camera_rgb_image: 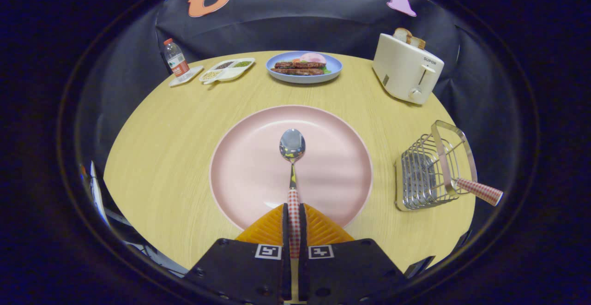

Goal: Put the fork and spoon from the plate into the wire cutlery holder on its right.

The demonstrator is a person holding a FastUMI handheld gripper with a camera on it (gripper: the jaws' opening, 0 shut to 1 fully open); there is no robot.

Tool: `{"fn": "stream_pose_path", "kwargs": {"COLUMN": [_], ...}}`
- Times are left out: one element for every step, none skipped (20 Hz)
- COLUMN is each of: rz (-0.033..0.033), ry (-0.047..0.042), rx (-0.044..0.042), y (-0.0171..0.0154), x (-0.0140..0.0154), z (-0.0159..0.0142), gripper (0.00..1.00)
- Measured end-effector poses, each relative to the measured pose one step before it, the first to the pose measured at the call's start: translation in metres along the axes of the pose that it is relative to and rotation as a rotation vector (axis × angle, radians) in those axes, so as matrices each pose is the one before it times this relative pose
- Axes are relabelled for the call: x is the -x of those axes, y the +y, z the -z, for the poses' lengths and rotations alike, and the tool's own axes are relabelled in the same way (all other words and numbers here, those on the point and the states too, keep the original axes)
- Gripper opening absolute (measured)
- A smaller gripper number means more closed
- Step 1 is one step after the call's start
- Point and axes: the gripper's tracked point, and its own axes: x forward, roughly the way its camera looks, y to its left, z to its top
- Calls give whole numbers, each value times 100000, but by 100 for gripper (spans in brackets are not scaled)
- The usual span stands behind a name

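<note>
A spoon with a shiny bowl and a red-and-white checked handle points away from me over the pink plate. My gripper is shut on the spoon's handle, both fingers pressed against its checked part. To the right of the plate stands the wire cutlery holder with a tall loop handle. A fork's checked handle sticks out of the holder towards the table's right edge; its prongs are hidden inside the wires.
A white toaster with bread slices stands at the back right. A blue plate of food sits at the back middle, a divided white dish and a water bottle at the back left. The round wooden table ends close behind the holder.
</note>
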Motion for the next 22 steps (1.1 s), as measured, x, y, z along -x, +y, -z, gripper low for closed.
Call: {"fn": "stream_pose_path", "kwargs": {"rz": [-738,-530,-1637,-1416,-2174,-1637,-1780,-938,21,846,1202,1408,1231,859,272,112,613,1278,1808,584,-543,-693], "ry": [518,1002,799,1139,1366,1417,894,359,27,275,518,1161,1591,2628,3484,3840,4170,3445,4095,4507,4991,5323], "rx": [-769,-729,-1199,-1569,-1724,-1131,-984,-731,205,101,-384,-746,-1816,-2250,-3527,-3835,-2390,-1383,-73,-758,-1813,-2354], "y": [-155,-200,-58,-122,-104,-277,-271,-618,-726,-1008,-1167,-1361,-1343,-1301,-1082,-923,-909,-993,-839,-602,-227,-59], "x": [567,761,913,1093,1232,1360,1494,1630,1675,1566,1377,1182,1061,661,545,442,369,111,-23,-218,-206,-157], "z": [-410,-345,-595,-527,-688,-857,-962,-947,-1032,-910,-753,-573,-405,9,196,217,330,193,427,649,690,740], "gripper": [6,6,6,6,6,6,6,6,6,6,6,6,6,6,6,6,6,6,6,6,6,6]}}
